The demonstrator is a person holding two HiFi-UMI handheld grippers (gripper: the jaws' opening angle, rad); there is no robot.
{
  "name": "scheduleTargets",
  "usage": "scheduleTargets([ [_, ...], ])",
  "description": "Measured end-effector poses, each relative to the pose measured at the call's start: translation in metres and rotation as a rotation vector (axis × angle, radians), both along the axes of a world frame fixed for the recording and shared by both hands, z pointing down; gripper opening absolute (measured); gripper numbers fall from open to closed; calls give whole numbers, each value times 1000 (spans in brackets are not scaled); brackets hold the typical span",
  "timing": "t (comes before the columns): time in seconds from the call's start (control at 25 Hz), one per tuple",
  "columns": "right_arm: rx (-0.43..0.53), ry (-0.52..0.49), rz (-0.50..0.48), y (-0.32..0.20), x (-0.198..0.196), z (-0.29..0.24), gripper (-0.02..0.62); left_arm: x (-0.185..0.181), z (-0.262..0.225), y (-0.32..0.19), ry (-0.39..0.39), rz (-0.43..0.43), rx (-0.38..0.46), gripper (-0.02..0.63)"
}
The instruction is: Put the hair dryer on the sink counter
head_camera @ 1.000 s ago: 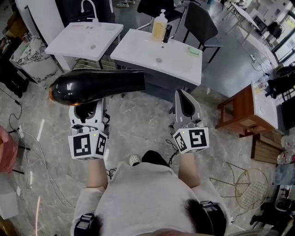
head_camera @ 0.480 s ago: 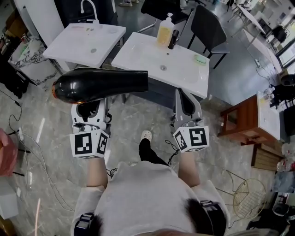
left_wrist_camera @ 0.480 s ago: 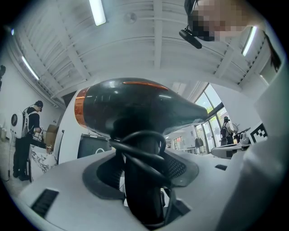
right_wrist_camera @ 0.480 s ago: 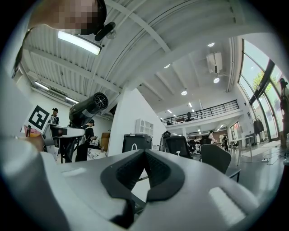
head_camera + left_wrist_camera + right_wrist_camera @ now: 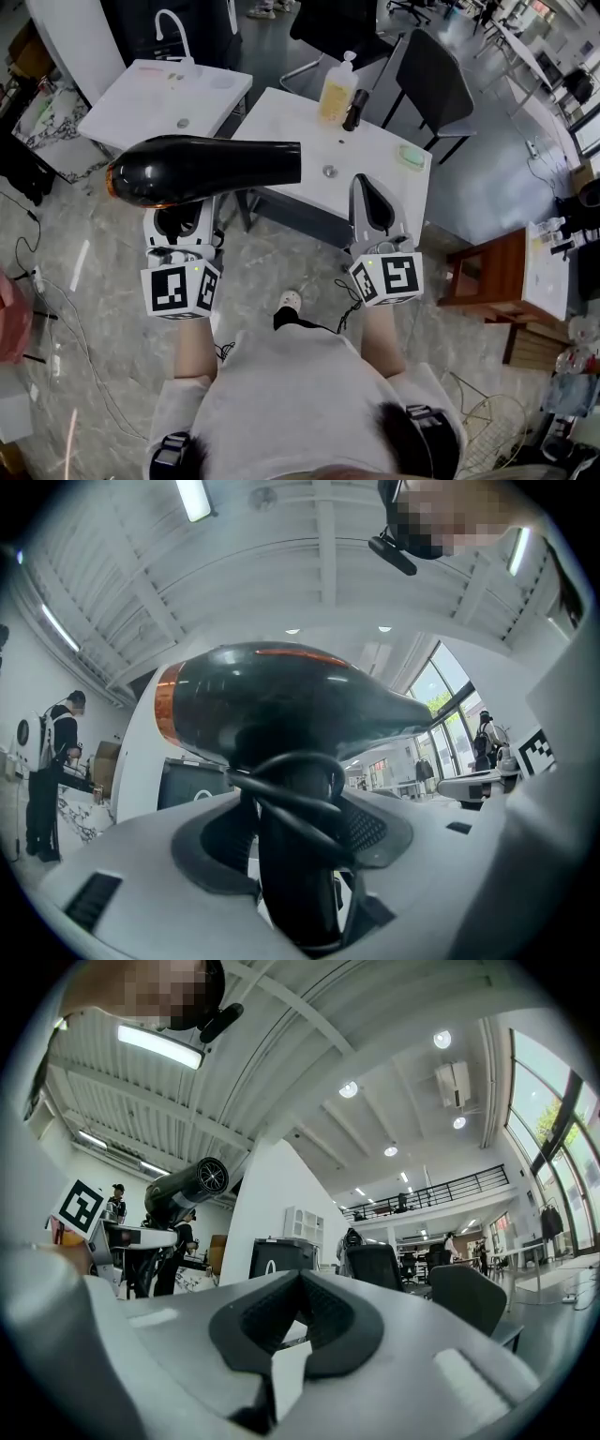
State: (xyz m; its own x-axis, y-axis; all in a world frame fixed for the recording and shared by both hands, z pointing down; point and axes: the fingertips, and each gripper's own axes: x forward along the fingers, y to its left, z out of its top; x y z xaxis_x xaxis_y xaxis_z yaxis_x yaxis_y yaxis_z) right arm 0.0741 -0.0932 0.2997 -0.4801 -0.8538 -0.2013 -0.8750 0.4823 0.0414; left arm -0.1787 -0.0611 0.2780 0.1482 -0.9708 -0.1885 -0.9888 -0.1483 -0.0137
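Note:
A glossy black hair dryer with a copper ring at its rear lies crosswise above my left gripper, nozzle pointing right. The left gripper view shows the hair dryer close up. Its cord is wound round the handle, and my left gripper is shut on that handle. My right gripper is shut with nothing in it, and its tip hangs over the near edge of the white sink counter. From the right gripper view the hair dryer shows at the left, beyond my right gripper.
A second white sink with a tap stands left of the counter. A yellow soap bottle, a dark bottle and a green soap dish sit on the counter's far side. A dark chair stands behind, a wooden table at right.
Both grippers and the hair dryer have moved forward toward the sink counter, which now lies closer beneath them. The grips look the same.

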Motion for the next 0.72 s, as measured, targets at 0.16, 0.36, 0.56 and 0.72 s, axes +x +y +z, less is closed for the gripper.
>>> scheduleTargets([
  [0.16, 3, -4, -8, -40, 10, 0, 11, 10, -1, -40, 1, -5, 2, 257],
  [0.36, -6, -17, -14, -79, 22, 6, 11, 23, 0, -80, 1, -4, 5, 257],
  [0.56, -16, -16, -29, -106, 22, 11, 11, 29, 6, -110, 15, 3, -10, 256],
  [0.72, -28, -19, -34, -125, 18, 16, 11, 29, 12, -131, 3, 6, -30, 257],
])
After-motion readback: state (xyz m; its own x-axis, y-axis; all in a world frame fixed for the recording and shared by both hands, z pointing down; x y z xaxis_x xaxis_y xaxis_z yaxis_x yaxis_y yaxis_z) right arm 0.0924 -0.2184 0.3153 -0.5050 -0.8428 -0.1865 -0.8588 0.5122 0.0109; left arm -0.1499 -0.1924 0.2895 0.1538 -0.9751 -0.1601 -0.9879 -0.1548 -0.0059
